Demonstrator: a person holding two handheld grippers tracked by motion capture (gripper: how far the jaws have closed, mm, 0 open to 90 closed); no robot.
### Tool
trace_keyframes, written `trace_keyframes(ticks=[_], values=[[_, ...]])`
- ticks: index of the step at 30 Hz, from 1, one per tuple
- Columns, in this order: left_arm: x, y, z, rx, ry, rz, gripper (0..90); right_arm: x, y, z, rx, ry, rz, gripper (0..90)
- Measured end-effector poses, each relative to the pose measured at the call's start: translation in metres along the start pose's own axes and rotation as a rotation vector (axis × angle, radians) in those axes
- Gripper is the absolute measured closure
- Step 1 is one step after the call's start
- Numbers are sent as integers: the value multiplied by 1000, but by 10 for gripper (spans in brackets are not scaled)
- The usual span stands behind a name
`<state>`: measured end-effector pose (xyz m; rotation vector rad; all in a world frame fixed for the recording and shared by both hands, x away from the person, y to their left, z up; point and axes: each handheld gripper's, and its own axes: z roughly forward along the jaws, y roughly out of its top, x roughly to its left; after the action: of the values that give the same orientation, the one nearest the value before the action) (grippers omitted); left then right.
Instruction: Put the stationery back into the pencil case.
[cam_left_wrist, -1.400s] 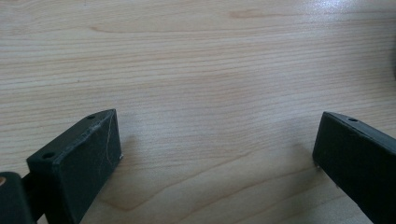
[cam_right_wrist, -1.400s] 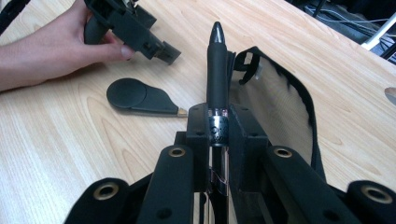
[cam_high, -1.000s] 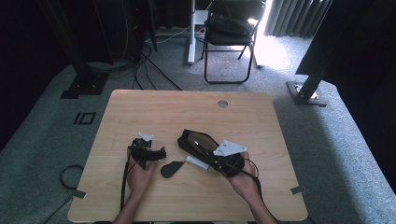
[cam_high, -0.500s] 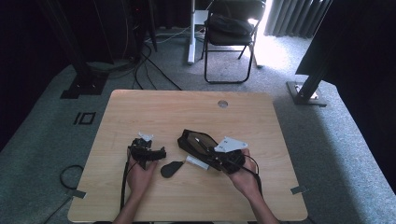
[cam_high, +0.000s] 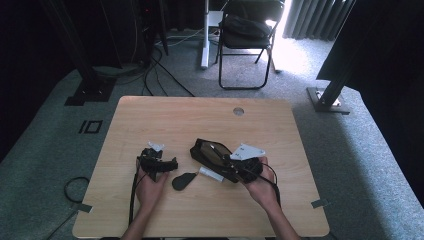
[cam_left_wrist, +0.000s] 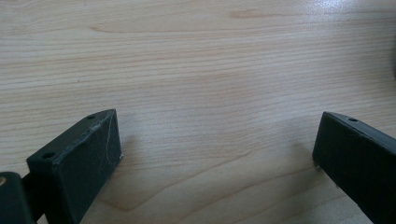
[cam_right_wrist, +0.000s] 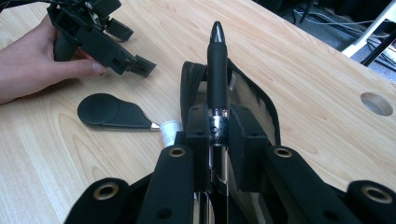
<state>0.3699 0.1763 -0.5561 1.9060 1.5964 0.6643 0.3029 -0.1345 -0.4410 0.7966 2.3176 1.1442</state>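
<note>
My right gripper (cam_right_wrist: 218, 140) has a black pen (cam_right_wrist: 217, 70) clamped between its jaws — the pads close on the barrel just at its metal band, and the pen runs straight out along the gripper's own line, tip pointing away from me. Directly under and beyond that tip lies an open black pouch (cam_right_wrist: 261, 100), its mouth gaping toward the gripper, so the pen's long axis already points into the opening. In the high view the pouch (cam_high: 207, 152) sits near the table's middle, just ahead of the right gripper (cam_high: 235, 167), with the right hand (cam_high: 260, 185) behind it. I judge the coming move to be a forward slide of the pen into the pouch, and the right hand is plainly the nearer one for it.

A flat black teardrop-shaped piece (cam_right_wrist: 112, 112) and a small white cap (cam_right_wrist: 169, 132) lie on the table (cam_right_wrist: 70, 177) just left of the pouch, between the two hands.

My left gripper (cam_left_wrist: 215, 154) is wide open with nothing between the jaws — bare wood under it. In the high view it (cam_high: 156, 162) rests off to the left, well apart from the pouch, held by the left hand (cam_high: 150, 187).
</note>
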Motion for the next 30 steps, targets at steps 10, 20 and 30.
trace_keyframes(ticks=[10,20,30], values=[[0,0,0,0,0,0,13,-4,5,3,-9,-1,-1,795],[0,0,0,0,0,0,13,-9,11,7,-21,-1,-2,796],[0,0,0,0,0,0,13,-15,16,11,-27,16,0,796]])
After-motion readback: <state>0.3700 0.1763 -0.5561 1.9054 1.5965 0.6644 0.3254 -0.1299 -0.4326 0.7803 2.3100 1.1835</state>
